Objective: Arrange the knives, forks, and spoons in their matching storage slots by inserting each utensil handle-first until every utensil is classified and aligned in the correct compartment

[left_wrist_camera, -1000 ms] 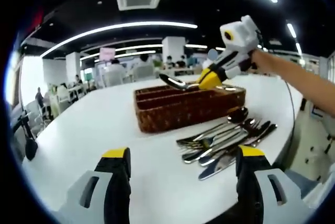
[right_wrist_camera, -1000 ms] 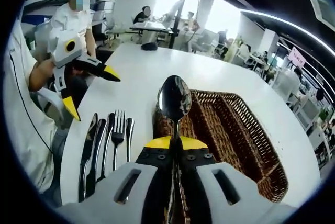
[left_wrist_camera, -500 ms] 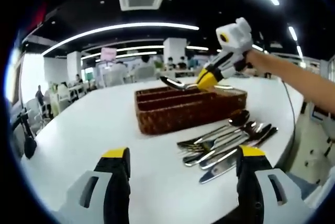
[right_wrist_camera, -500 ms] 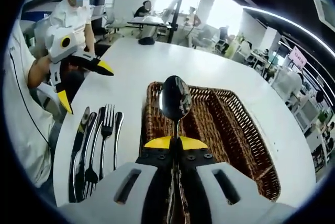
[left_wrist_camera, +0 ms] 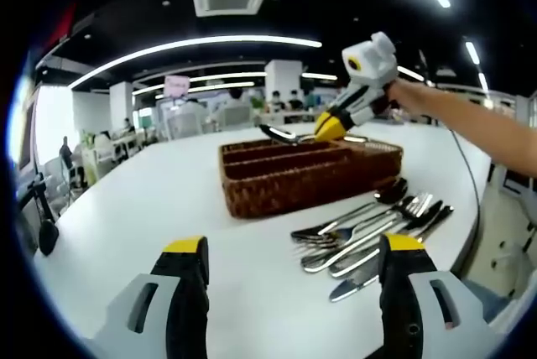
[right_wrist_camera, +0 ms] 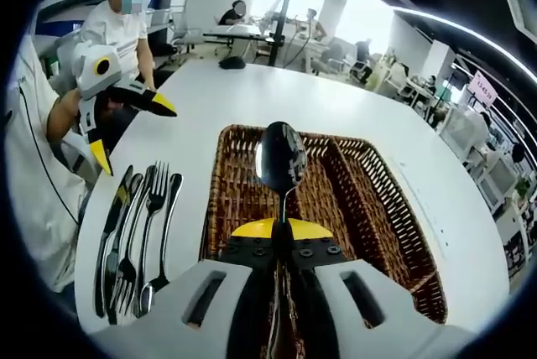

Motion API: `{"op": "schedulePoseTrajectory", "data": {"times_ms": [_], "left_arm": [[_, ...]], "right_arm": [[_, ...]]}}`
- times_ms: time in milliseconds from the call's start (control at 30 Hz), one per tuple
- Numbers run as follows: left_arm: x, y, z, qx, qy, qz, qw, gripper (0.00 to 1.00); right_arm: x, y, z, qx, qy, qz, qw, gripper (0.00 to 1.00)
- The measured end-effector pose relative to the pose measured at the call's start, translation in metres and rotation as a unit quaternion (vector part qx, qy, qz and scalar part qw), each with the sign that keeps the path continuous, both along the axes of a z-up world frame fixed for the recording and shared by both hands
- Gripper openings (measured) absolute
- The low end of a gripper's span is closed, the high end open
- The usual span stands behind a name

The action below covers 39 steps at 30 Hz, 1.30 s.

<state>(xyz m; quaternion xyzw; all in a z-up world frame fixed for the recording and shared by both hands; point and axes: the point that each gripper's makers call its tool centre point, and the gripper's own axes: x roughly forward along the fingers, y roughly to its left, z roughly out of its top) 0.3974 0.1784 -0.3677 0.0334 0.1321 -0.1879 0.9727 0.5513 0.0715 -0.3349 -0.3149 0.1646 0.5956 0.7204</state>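
right gripper (right_wrist_camera: 281, 226) clamping spoon (right_wrist_camera: 281, 159), seemingly over basket (right_wrist_camera: 382, 233)

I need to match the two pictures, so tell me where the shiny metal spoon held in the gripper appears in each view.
Left gripper view: the shiny metal spoon is upper centre, gripped by the right gripper above the brown wicker basket.
Right gripper view: the spoon is at centre, bowl up, rising from the shut jaws.
Shared landmark: the wicker basket on the white table.
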Motion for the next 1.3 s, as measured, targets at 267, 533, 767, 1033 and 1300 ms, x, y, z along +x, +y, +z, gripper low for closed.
{"op": "schedulePoseTrajectory", "data": {"times_ms": [267,533,767,1033,1300], "left_arm": [[0.008,-0.001,0.000,0.007,-0.006,0.002,1.0000,0.83],[0.014,-0.004,-0.004,0.011,-0.001,0.001,0.9999,0.83],[0.017,-0.013,-0.003,0.020,-0.011,-0.014,0.9996,0.82],[0.023,-0.012,-0.010,0.021,-0.002,-0.011,0.9997,0.82],[0.026,-0.010,-0.009,0.026,-0.004,-0.011,0.9996,0.82]], "right_arm": [[0.021,-0.003,0.003,0.004,0.000,-0.006,1.0000,0.03],[0.040,-0.002,0.004,0.001,-0.003,-0.005,1.0000,0.03],[0.057,-0.006,0.004,-0.001,0.002,-0.010,0.9999,0.03],[0.074,-0.005,0.001,-0.004,0.006,-0.018,0.9998,0.03],[0.091,-0.001,-0.003,-0.018,0.008,-0.017,0.9997,0.03]]}}
